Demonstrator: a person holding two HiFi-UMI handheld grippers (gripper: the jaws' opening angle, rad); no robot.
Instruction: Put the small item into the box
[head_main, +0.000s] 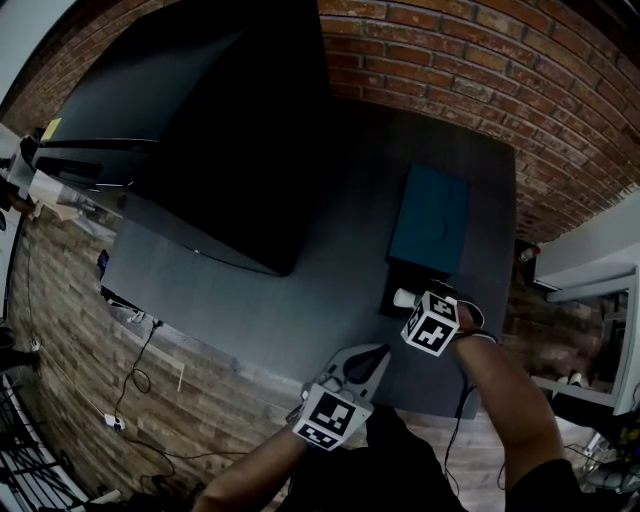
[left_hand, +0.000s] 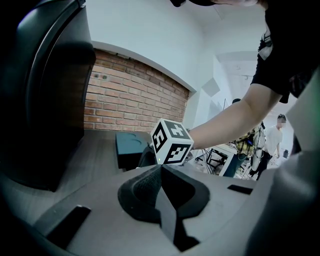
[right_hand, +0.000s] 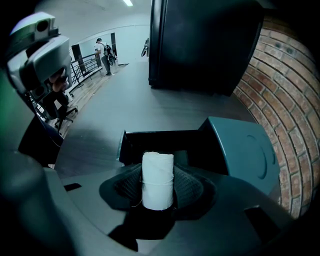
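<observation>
The white roll (right_hand: 158, 165) is gripped upright in the right gripper (right_hand: 158, 177), whose pads press on its two sides. It may be thread or tape; the dim picture does not settle it. It hangs at the near edge of the open black box (right_hand: 131, 141), which sits on the dark table (head_main: 340, 250) with its teal lid (right_hand: 245, 150) lying just behind. From the head view, the roll (head_main: 403, 297) looks to be over the front wall and not plainly over the hollow.

The left gripper (left_hand: 161, 182) is held back near the table edge with its jaws clenched on nothing, well apart from the box.

The likely trouble is letting go too soon. If it drops from here, the roll could strike the front wall, tip outward and run off across the table, since it is round. Pushing forward too low could knock the gripper against that wall and shove the box, as nothing holds it steady. The pads also grip the roll's lower part, so a quick tilt might swing the top over.
</observation>
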